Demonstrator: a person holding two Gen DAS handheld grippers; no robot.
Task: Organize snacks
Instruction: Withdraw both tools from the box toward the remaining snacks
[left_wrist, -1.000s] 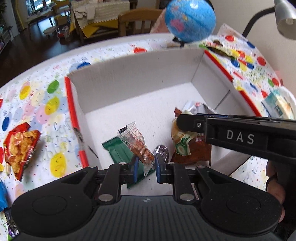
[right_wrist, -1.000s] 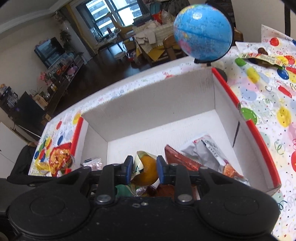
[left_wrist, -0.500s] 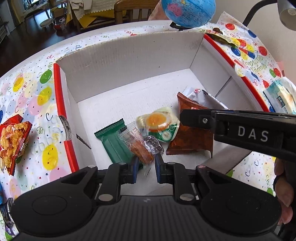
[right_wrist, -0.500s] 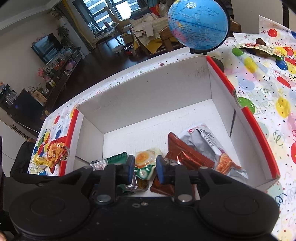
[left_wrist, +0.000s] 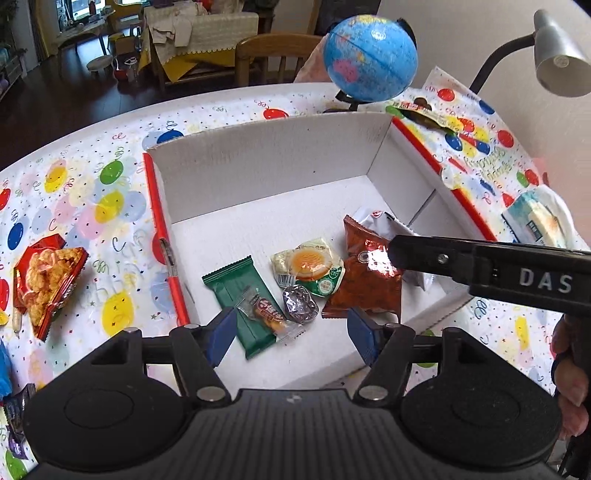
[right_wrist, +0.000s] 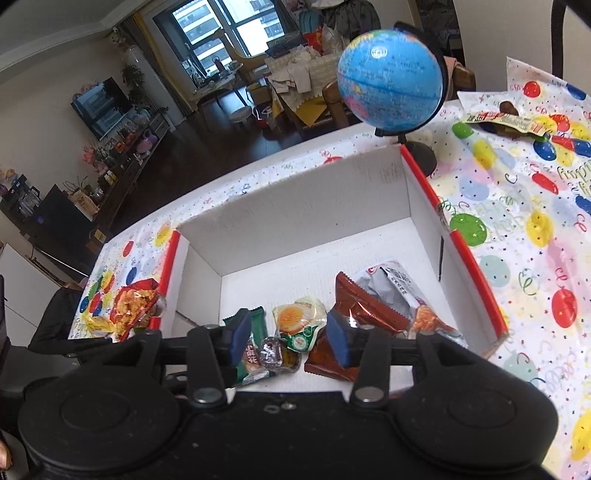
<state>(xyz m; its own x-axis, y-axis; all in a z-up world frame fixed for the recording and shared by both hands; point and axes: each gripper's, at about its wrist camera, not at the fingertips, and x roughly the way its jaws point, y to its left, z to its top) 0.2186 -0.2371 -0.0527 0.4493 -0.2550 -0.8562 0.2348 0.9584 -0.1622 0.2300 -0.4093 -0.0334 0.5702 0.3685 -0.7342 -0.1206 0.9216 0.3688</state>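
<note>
Left wrist view: left tongs (left_wrist: 291, 332) spread, jaws have just been opening, nothing pinched; the small clear twist packet (left_wrist: 267, 312) lies free on the green wafer pack (left_wrist: 242, 302) below them. White box (left_wrist: 266, 162) sits mid-surface and holds six snacks near its front wall: green pack, clear packet, dark foil candy (left_wrist: 300, 304), egg-yolk pastry (left_wrist: 308, 266), brown foil bag (left_wrist: 369, 280), silver bag (left_wrist: 384, 221) behind it. Right tongs reach in from the right edge of the frame. Left to do: red fried-snack bag (left_wrist: 46, 280) near the surface's left edge, long packet (left_wrist: 424, 112) behind the box's far right corner, wrappers at the near left corner.

Right wrist view: right tongs (right_wrist: 288, 341) also spread, just been opening, empty; pastry lies loose in the box. Red bag visible left of the box; long packet by the globe (right_wrist: 389, 81).

Judgement: roughly two thirds done.
</note>
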